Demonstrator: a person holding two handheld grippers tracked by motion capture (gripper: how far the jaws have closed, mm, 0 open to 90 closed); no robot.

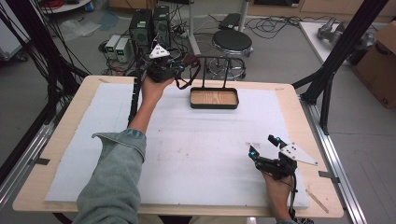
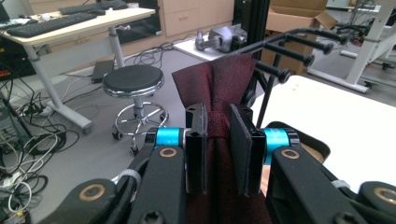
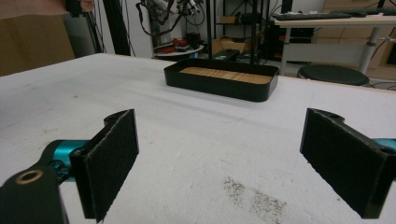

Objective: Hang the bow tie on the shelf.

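We see a dark red tie [image 2: 215, 88] pinched upright between the left jaws, its fabric bunched and fanning out above them, just before the black pegged rack [image 2: 299, 49] beyond the jaws.

Matt dark-red woven cloth [image 2: 219, 84]; wood-floored black tray [image 1: 214, 98].

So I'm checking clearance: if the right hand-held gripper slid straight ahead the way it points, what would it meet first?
Probably the black tray with the wooden floor, past bare white mat; depth is unclear.
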